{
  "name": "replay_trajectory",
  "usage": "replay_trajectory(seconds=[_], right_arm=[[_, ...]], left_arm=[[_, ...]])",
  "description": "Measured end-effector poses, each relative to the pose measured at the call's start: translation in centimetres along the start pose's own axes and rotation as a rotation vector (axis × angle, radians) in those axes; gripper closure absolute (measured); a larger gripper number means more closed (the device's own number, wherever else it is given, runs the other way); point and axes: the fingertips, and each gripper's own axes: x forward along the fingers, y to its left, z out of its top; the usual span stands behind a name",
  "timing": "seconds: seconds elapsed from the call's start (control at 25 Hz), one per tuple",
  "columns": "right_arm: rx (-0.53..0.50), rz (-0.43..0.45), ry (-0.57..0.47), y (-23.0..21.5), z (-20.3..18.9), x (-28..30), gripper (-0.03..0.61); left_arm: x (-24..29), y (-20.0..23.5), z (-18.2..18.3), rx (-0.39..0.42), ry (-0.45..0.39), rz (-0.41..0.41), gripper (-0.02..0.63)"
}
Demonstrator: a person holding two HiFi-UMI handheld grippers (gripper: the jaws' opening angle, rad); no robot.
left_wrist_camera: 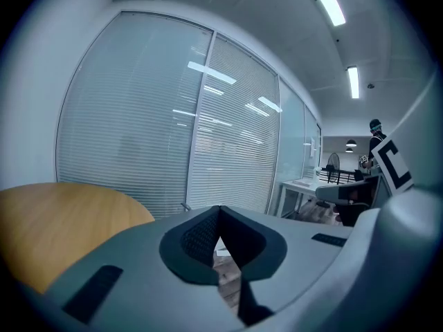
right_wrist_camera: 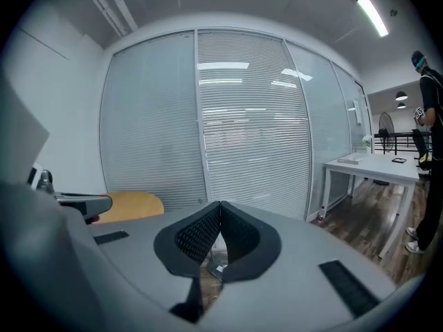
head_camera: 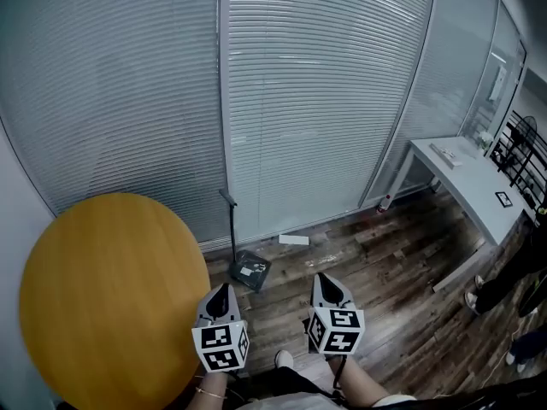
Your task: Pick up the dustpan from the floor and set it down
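The dark dustpan (head_camera: 249,271) lies on the wood floor by the blind-covered glass wall, its thin handle (head_camera: 232,227) standing upright. My left gripper (head_camera: 221,295) and right gripper (head_camera: 330,288) hover side by side above the floor, a little nearer to me than the pan and apart from it. Both are shut with nothing in them. In the left gripper view the pads (left_wrist_camera: 205,235) meet at a point, and floor shows below them. In the right gripper view the right gripper (right_wrist_camera: 220,207) is closed the same way, and a bit of the dustpan (right_wrist_camera: 218,268) shows under its tip.
A round yellow table (head_camera: 102,297) fills the lower left, close beside the left gripper. A white desk (head_camera: 466,182) stands at the right. A white paper (head_camera: 293,240) lies on the floor by the wall. A person's legs (head_camera: 513,276) stand at the far right.
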Motion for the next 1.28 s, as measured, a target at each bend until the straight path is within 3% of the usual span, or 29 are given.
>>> replay_trajectory(seconds=[0.64,1.28], right_arm=[[0.002,0.100,0.051,-5.5,2.1,11.7,0.546],[0.036,0.134,0.088,-8.3,1.5,17.9,0.547]], left_arm=[[11.0,-1.1,2.5,0.004,0.004,0.111,0.601],[16.1,-0.4,1.6,-0.012,0.035,0.187,0.601]])
